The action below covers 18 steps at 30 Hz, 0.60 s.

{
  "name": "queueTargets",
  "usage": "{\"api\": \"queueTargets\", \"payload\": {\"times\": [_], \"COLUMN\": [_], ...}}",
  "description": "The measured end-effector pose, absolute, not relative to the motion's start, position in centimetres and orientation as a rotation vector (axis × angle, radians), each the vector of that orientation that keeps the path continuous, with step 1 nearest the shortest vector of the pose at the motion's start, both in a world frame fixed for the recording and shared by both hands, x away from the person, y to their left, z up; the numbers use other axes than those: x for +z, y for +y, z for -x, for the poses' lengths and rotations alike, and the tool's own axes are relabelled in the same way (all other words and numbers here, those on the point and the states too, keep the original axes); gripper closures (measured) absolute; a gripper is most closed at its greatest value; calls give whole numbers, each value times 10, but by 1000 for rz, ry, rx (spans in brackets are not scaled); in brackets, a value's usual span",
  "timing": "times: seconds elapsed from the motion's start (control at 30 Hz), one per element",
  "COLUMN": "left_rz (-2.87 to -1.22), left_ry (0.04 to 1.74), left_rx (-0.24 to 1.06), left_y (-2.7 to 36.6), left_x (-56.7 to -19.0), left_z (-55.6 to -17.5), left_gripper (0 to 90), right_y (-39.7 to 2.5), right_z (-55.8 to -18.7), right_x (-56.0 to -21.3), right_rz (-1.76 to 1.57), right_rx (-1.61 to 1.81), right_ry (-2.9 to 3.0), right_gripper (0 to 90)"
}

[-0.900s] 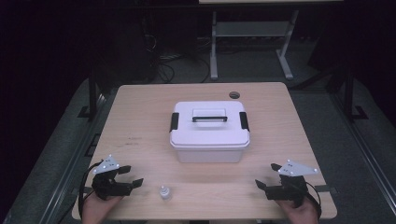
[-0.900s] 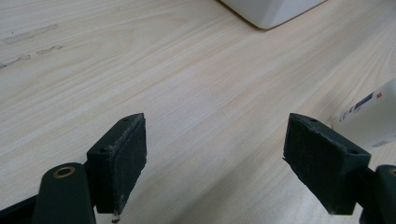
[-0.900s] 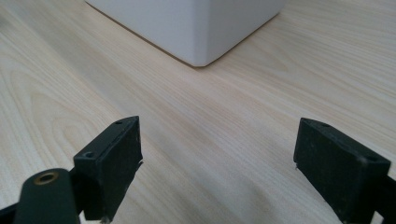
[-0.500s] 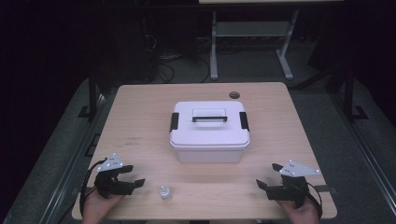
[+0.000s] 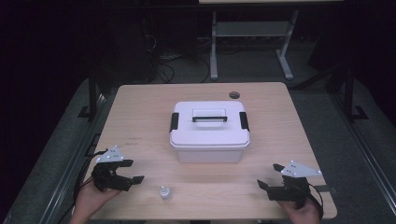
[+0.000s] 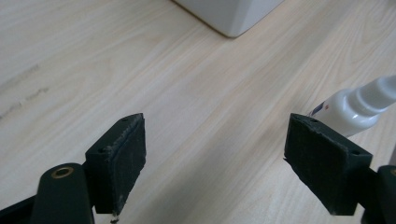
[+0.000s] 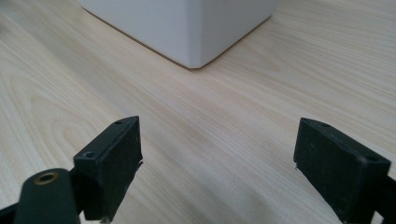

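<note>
A white lidded box point(image 5: 209, 130) with a dark handle and black side latches stands shut in the middle of the table. A small white bottle point(image 5: 164, 192) stands near the front edge, left of centre; in the left gripper view the small white bottle point(image 6: 359, 105) sits just beyond the right jaw. My left gripper point(image 5: 132, 171) is open at the front left, a short way left of the bottle. My right gripper point(image 5: 270, 176) is open at the front right, with nothing between its jaws. The box corner point(image 7: 196, 28) lies ahead of it.
The light wooden table point(image 5: 140, 116) has a dark cable hole point(image 5: 234, 94) near its far edge. Dark floor, cables and a metal stand point(image 5: 215, 42) lie beyond the table. Bare wood lies on both sides of the box.
My left gripper has moved slightly forward and right, towards the bottle. The right gripper, box and bottle have stayed put.
</note>
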<state>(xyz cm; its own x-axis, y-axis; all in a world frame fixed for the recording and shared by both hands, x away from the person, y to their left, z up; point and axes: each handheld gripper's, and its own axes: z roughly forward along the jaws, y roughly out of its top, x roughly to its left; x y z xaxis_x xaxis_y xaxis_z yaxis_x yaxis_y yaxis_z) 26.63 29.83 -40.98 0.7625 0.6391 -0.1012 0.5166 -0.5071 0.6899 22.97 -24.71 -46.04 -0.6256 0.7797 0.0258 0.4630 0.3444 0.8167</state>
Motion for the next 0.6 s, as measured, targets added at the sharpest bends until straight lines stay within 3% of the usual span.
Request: {"api": "queueTargets", "payload": {"times": [0.6], "left_rz": [-2317], "left_ry": [739], "left_rx": [241], "left_y": [266], "left_x": [-360], "left_z": [-285], "left_gripper": [185], "right_y": [-247], "right_z": [-229], "right_x": [-460], "right_rz": [-1087], "right_rx": [1186], "right_ry": [2248], "right_gripper": [146]}}
